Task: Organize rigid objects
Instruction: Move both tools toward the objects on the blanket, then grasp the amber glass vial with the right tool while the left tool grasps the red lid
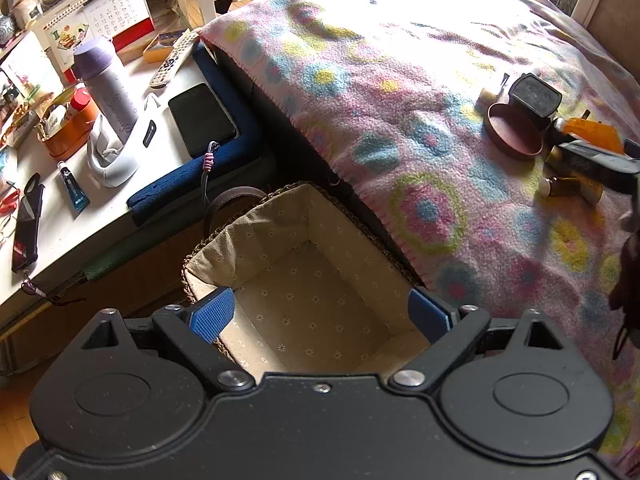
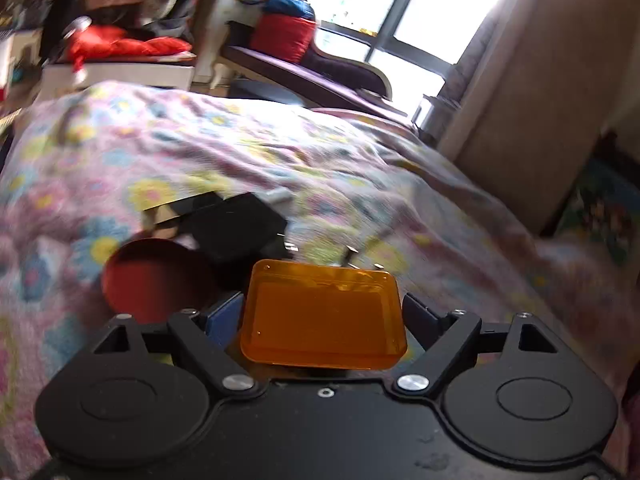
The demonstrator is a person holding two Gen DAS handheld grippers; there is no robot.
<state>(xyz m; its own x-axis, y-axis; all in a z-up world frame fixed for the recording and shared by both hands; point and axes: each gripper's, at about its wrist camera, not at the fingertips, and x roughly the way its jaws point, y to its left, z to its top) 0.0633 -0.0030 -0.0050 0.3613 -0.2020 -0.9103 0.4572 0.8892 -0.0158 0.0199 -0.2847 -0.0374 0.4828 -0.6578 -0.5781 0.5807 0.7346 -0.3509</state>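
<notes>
My left gripper (image 1: 320, 314) is open and empty, hovering above a woven basket (image 1: 208, 240) with a flowered cloth lining that stands between the bed and a desk. My right gripper (image 2: 322, 316) is shut on an orange translucent plastic box (image 2: 322, 316) and holds it above the bed; the box also shows in the left wrist view (image 1: 594, 134). On the blanket lie a round brown tin (image 1: 514, 132), a black box (image 1: 534, 94) and small bottles (image 1: 558, 186). The tin (image 2: 152, 276) and black box (image 2: 236, 228) show in the right wrist view.
A flowered fleece blanket (image 1: 400, 120) covers the bed. The desk (image 1: 80, 224) at left holds a purple flask (image 1: 106, 84), a remote (image 1: 176, 58), a black phone (image 1: 200, 120), an orange tin (image 1: 68, 132) and a calendar (image 1: 96, 20). A chair (image 2: 328, 76) and window stand beyond the bed.
</notes>
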